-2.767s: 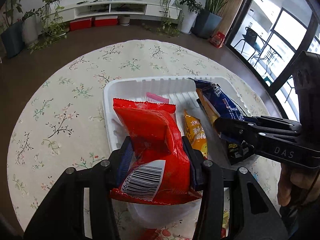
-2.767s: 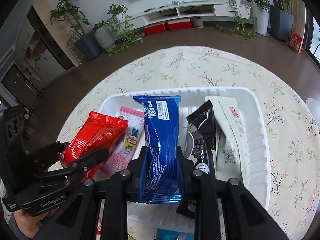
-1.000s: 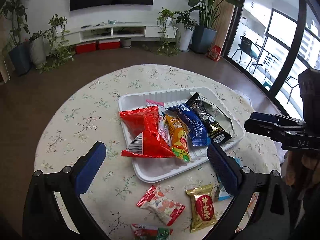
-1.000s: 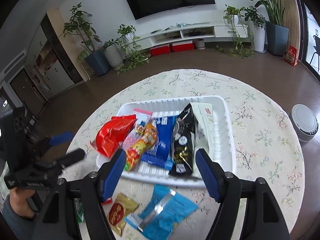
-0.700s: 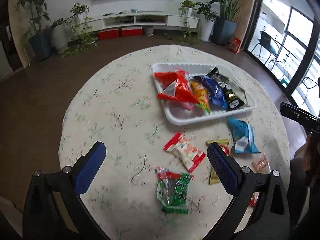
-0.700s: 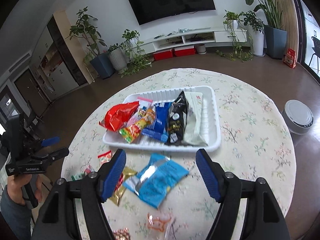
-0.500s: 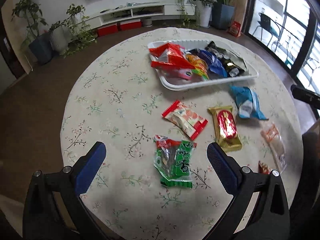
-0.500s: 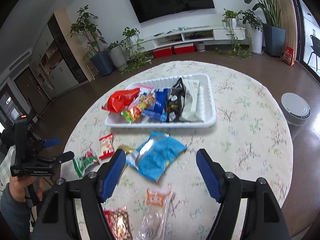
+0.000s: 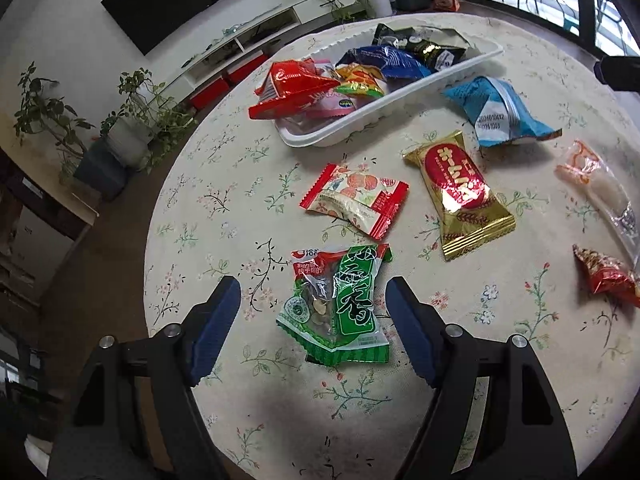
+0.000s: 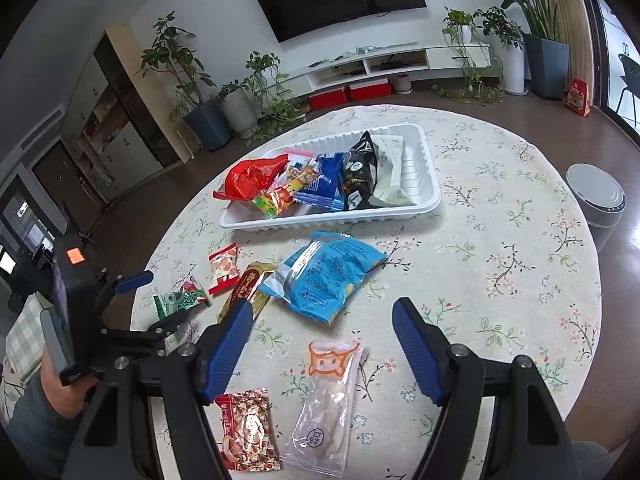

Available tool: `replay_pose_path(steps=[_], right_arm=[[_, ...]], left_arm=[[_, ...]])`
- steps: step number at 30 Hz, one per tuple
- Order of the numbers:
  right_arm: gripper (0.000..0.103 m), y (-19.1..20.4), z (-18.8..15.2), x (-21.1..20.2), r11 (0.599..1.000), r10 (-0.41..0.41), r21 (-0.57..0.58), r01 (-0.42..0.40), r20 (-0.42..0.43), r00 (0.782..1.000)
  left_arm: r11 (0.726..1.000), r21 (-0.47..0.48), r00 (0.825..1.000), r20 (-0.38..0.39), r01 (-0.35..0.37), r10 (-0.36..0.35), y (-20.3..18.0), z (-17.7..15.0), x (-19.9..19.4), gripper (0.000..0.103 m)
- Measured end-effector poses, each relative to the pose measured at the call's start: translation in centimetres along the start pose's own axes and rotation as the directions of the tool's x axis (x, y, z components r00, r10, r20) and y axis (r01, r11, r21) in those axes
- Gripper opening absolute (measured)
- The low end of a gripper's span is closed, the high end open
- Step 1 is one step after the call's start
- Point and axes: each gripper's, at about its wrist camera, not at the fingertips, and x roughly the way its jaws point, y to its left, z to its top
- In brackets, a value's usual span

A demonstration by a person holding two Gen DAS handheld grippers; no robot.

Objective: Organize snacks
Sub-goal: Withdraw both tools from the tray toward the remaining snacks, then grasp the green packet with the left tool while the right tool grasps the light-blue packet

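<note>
Left gripper (image 9: 313, 304) lined up on the green packet (image 9: 338, 304).

Its jaws have just been closing but do not yet touch the packet lying between them on the table (image 9: 208, 184). The right gripper (image 10: 322, 328) hangs open and empty over the clear packet (image 10: 326, 404), likely next for the white tray (image 10: 430, 184).

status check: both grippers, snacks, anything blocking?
Left gripper open, jaws just been closing, straddling green snack pack, pads not touching. Right gripper open, empty. White tray partly filled; six packs loose on the table. Nothing blocking.
</note>
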Motion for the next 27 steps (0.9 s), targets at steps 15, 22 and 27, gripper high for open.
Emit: replay_pose_path(steps=[15, 22, 27], right_arm=[[0.074, -0.2, 0.3, 1.7, 0.999, 0.031, 0.034, -0.029, -0.059, 0.998], [0.074, -0.3, 1.0, 3.1, 0.993, 0.068, 0.104, -0.057, -0.106, 0.992], [0.074, -0.6, 1.0, 4.2, 0.989, 0.065, 0.140, -0.046, -0.139, 0.988]], left_arm=[[0.990, -0.106, 0.992, -0.080, 0.091, -0.100, 2.0, 0.5, 2.9, 0.043], [0.958, -0.202, 0.973, -0.071, 0.202, -0.220, 3.9, 0.0, 3.1, 0.026], [0.925, -0.266, 0.956, -0.035, 0.271, -0.290, 5.2, -0.7, 2.7, 0.026]])
